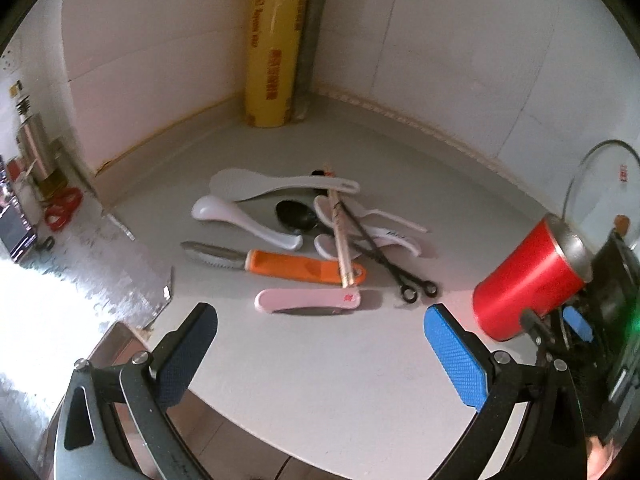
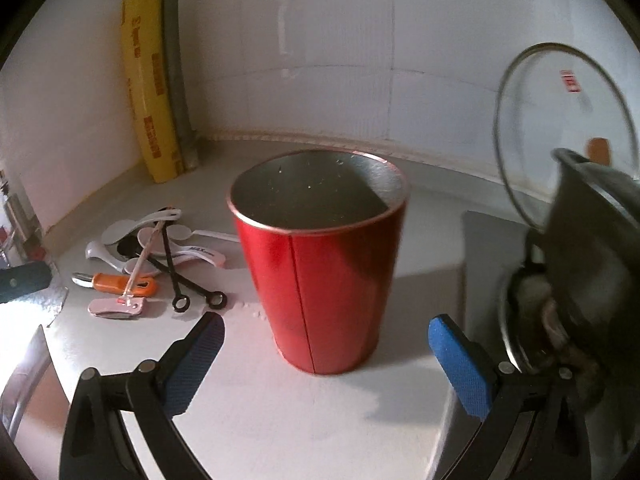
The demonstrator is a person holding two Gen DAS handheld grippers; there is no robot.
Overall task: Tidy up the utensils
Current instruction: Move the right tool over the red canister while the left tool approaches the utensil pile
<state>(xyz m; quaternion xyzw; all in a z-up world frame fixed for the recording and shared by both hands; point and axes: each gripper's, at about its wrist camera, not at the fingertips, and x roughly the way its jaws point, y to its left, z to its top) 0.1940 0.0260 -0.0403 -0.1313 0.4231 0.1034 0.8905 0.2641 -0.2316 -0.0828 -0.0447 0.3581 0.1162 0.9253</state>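
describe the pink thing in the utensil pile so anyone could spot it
On the grey counter, left of the red cup, lies a utensil pile. The pink folded knife is its nearest piece, just in front of the orange-handled peeler; nothing else is pale pink.

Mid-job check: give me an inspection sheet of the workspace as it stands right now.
Surface: pale grey counter in a wall corner, bare near the grippers.
Job's things: utensil pile lying loose, with white spoons, rice paddle, orange-handled knife, pink folding knife, black tongs, chopstick; red cup upright, looks empty.
Clutter: yellow wrap roll in the corner, red scissors, glass lid.
Grippers: left gripper open, empty; right gripper open, facing the cup.
Cables: nothing seen.
Surroundings: stove with pot on the right.
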